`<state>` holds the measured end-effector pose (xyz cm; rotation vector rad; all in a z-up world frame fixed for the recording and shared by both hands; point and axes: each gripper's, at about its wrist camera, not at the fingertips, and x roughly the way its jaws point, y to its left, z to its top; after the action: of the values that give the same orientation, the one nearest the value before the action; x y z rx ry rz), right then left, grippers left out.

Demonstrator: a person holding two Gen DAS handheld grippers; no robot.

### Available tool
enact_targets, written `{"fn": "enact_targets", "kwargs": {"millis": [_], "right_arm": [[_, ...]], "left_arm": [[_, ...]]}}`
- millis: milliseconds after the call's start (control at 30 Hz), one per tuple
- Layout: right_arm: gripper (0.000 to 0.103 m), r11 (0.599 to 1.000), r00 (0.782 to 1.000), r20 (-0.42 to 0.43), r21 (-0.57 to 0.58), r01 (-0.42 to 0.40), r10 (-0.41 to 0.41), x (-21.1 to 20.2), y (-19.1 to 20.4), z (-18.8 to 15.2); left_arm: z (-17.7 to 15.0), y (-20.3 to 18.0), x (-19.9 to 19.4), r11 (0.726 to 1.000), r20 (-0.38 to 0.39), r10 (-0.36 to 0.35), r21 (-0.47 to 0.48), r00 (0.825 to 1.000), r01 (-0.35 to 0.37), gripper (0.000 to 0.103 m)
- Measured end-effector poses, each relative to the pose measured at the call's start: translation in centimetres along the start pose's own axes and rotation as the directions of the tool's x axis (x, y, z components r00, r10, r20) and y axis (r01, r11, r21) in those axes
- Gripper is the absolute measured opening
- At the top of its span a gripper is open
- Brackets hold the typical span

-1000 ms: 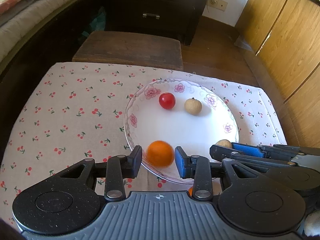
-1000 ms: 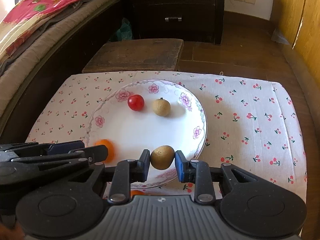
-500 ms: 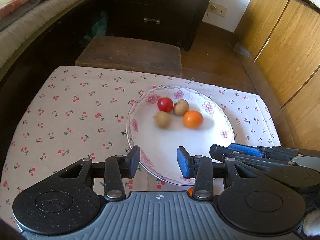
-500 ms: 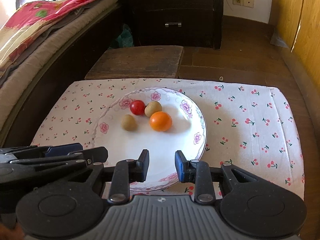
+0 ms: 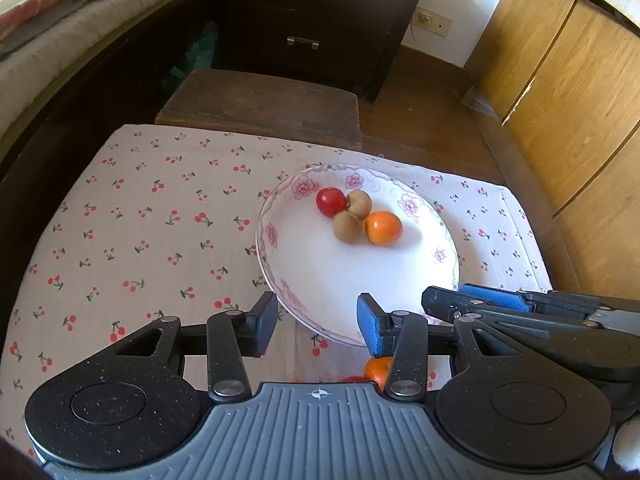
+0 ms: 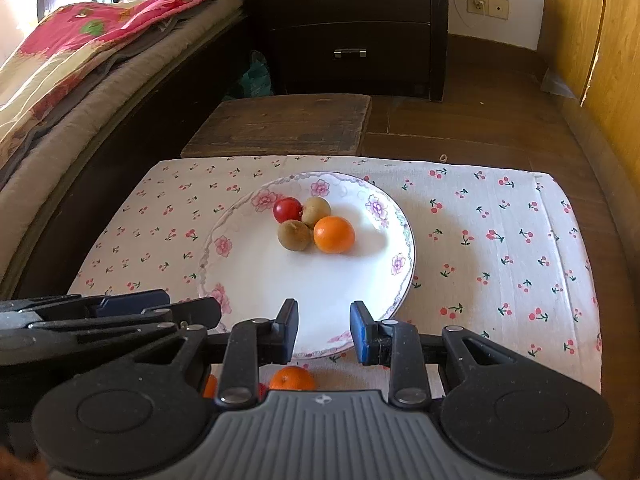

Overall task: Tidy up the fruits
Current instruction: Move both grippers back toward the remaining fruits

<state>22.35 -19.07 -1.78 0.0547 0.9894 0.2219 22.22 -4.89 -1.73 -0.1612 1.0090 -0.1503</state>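
Note:
A white flowered plate [image 5: 400,284] [image 6: 280,280] sits on the cherry-print cloth. On its far part lie a red fruit [image 5: 330,201] [image 6: 287,210], two brown fruits [image 5: 347,227] [image 6: 295,235] and an orange [image 5: 383,227] [image 6: 334,234], bunched together. My left gripper [image 5: 317,322] is open and empty over the plate's near rim. My right gripper [image 6: 324,330] is open and empty over the near rim too. Another orange [image 6: 292,379] [image 5: 378,368] lies on the cloth under the grippers, with a red fruit [image 5: 354,379] partly hidden beside it.
A dark wooden stool [image 6: 280,124] stands beyond the table. A dark drawer cabinet [image 6: 352,24] is behind it, a bed with a quilt [image 6: 80,48] at left, wooden cupboards [image 5: 568,92] at right. The cloth [image 6: 500,240] spreads to the right of the plate.
Both grippers let go of their fruits, an orange and a brown one, which rolled to join the others on the plate. Both grippers have since drawn back and up.

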Motion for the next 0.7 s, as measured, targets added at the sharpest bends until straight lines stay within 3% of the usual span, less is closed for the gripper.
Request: {"fn": "enact_targets", "kwargs": {"millis": [700], "right_arm": [[0.03,1.0,0.997,-0.071,-0.004,-0.017,0.017,-1.6,1.2,-4.2]], "left_arm": [[-3.8,0.9,-0.9,1.0,-0.07,-0.011,0.002,0.997,0.012,0.053]]}}
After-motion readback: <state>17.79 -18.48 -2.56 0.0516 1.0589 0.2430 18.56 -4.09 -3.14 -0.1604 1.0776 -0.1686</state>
